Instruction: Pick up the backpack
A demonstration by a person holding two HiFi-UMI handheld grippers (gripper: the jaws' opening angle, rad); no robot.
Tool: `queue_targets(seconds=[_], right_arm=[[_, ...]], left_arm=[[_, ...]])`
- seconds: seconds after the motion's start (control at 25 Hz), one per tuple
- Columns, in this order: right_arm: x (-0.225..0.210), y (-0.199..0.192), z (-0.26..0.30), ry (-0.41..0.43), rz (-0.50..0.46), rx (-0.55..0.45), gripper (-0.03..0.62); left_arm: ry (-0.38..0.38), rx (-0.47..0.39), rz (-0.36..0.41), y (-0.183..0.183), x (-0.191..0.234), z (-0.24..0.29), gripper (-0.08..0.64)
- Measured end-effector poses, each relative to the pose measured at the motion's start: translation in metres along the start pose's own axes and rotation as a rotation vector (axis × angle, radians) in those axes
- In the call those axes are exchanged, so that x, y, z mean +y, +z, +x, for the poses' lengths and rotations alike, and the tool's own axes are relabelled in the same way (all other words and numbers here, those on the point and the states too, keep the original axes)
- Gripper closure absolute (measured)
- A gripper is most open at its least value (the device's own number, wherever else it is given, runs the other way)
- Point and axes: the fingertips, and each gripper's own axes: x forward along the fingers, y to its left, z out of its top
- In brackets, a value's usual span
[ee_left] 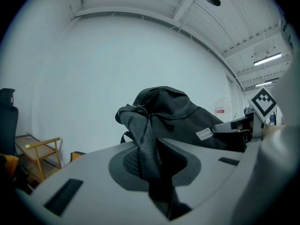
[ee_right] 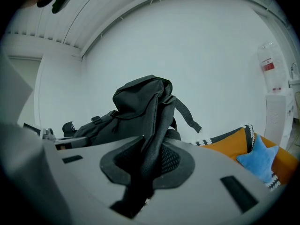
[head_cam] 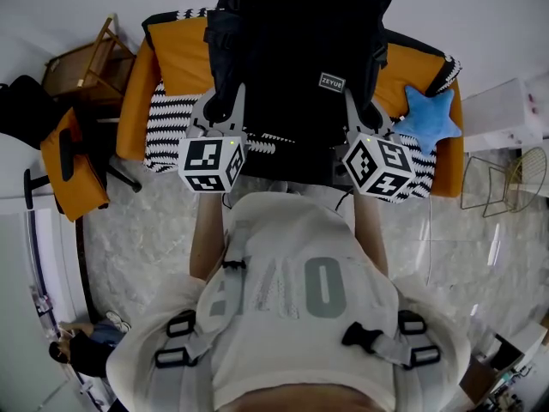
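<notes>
Both grippers are clamping down on the bag right now. Left gripper [head_cam: 221, 97] is pinching a black mesh-textured strap [ee_left: 143, 142] between its grey jaws, which are squeezing almost together with the strap bunching up through the gap. Right gripper [head_cam: 358, 103] is doing the same on its side, with its jaws closing tight on a second black strap [ee_right: 152, 144] that's running up into the bag.

So the black fabric backpack [head_cam: 300, 50] is sitting between the two grippers, over the front of the orange sofa [head_cam: 137, 101] with the black-and-white zigzag throw [head_cam: 167, 118]. Can't tell if its bottom is resting on the seat or not. Its long axis is looking roughly upright: in both gripper views the rounded top is towering above the jaws, and in the head view the bag is stretching away from the person toward the top of the frame. The side with the small grey label [head_cam: 332, 81] is facing the person.

Both forearms are reaching straight out from the body, about parallel, one on each side of the bag. The grippers are pointing forward and roughly level, with the marker cubes showing toward the head camera.

Off to the right gripper's side, a blue star-shaped pillow [head_cam: 426, 114] is lying on the sofa, just beside the bag. A wooden chair [head_cam: 86, 63] is standing past the sofa's left end.
</notes>
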Motion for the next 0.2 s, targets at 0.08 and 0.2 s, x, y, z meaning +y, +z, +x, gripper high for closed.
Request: queue_targets(seconds=[0.08, 0.2], right_arm=[[0.0008, -0.0005, 0.0004, 0.004, 0.01, -0.003, 0.517], [0.0026, -0.0019, 0.0004, 0.006, 0.02, 0.001, 0.517]], left_arm=[[-0.001, -0.002, 0.005, 0.0008, 0.0013, -0.0003, 0.495], [-0.002, 0.002, 0.009, 0.0002, 0.0029, -0.0022, 0.495]])
